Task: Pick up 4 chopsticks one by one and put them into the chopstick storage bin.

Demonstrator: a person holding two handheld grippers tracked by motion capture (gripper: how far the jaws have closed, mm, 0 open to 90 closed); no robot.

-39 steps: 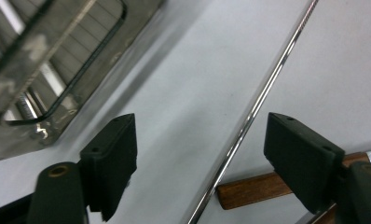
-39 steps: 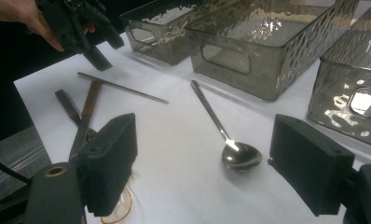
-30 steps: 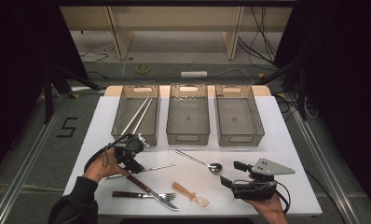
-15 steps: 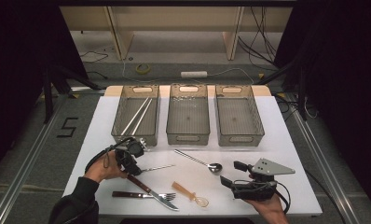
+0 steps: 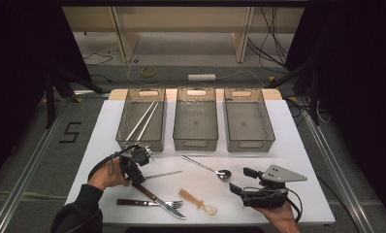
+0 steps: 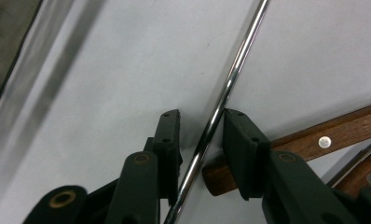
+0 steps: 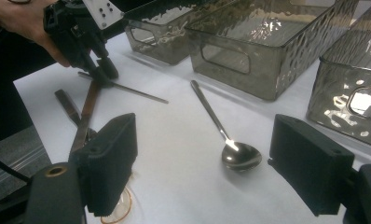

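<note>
Closing on a steel chopstick that lies flat on the white table, in front of the left bin and just beside a wooden knife handle. Straddling it with the left gripper, jaws narrowed and just now drawing together, rod between them; probably brushing the right pad while a sliver of table shows at the other, so not yet clamped, as far as this close view allows. Right gripper parked at the near right edge, jaws wide apart, nothing between them.

Handling, as a judgement: light, rigid, polished and round, hence slippery and prone to roll or pivot under a loose pinch. Sits low on the table, so little to bite on. Best taken square across the shaft, a little in from the thick end where the pads stand now, and squeezed firmly before any lift; a grip far out at one end likely lets the long tip droop and swing.

Compared with a second ago: left gripper a touch lower and nearer over the rod, jaws markedly narrower. Chopstick, spoon, fork and right gripper unmoved.
</note>
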